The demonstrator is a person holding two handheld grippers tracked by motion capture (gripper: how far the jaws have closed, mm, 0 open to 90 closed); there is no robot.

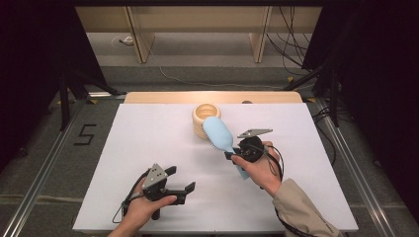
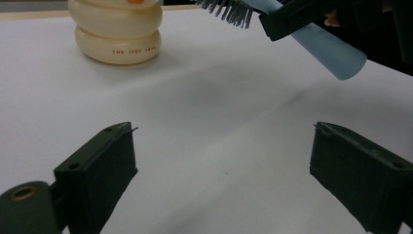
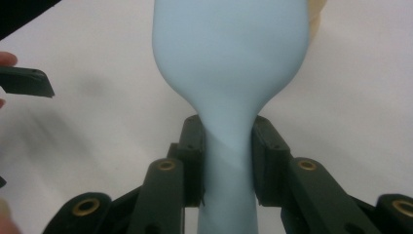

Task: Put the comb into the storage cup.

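Gripping only the narrow neck of the light blue hairbrush (image 1: 218, 134), the person risks the broad head swinging or twisting in the pinch, since most of the brush sticks out far ahead of the jaws. From these pictures that seems the main hazard, and a second one follows from it: the head hangs right beside the cream ringed holder (image 1: 203, 120), so a small dip or turn could knock the holder across the white table (image 1: 148, 138) or tip it.

At the left, the left gripper (image 1: 180, 179) rests low over the near part of the table in the person's left hand (image 1: 143, 207), its jaws spread wide with nothing between them. In the left gripper view the bare table shows between the two black pads, with the holder (image 2: 117, 31) well ahead at the upper left and the brush bristles (image 2: 229, 10) at the top.

Moving right, the holder stands upright near the far edge of the table. The brush is held off the surface, its head overlapping the holder's near side as seen from above, bristles facing down.

Farthest right, the right gripper (image 1: 232, 155) is pinching the brush where handle (image 3: 226, 161) meets head, one pad on each side; the handle's free end pokes back toward the right hand (image 1: 259, 170).
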